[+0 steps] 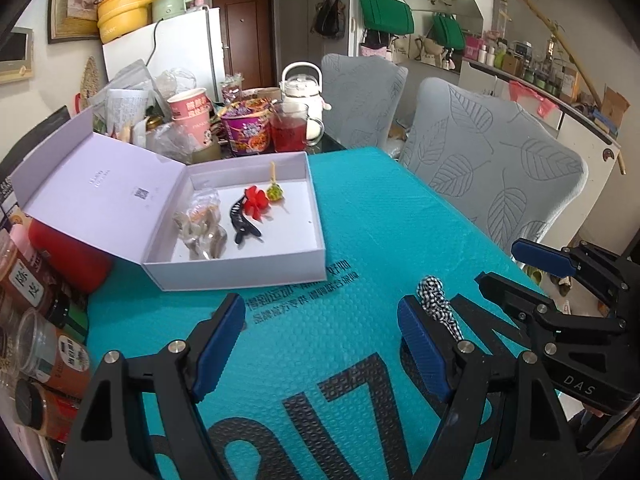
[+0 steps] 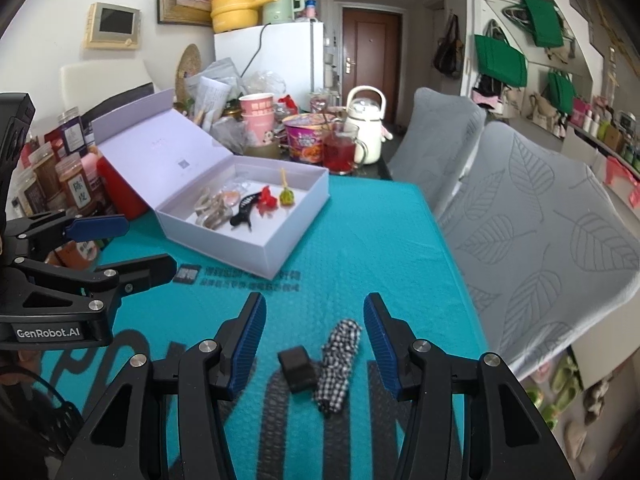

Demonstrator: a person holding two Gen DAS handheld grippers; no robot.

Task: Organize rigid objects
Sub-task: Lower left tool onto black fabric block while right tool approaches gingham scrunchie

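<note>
Right gripper (image 2: 315, 344) wide open around black-and-white checkered fabric hair clip (image 2: 338, 364) on teal bubble mat (image 2: 372, 240), left gripper (image 1: 320, 344) open, empty, lavender cardboard box (image 2: 280, 248) far left.

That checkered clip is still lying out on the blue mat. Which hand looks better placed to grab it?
The right. The right gripper is open with the checkered clip lying between its fingers. The left gripper is open too, but the clip sits outside its right finger.
</note>
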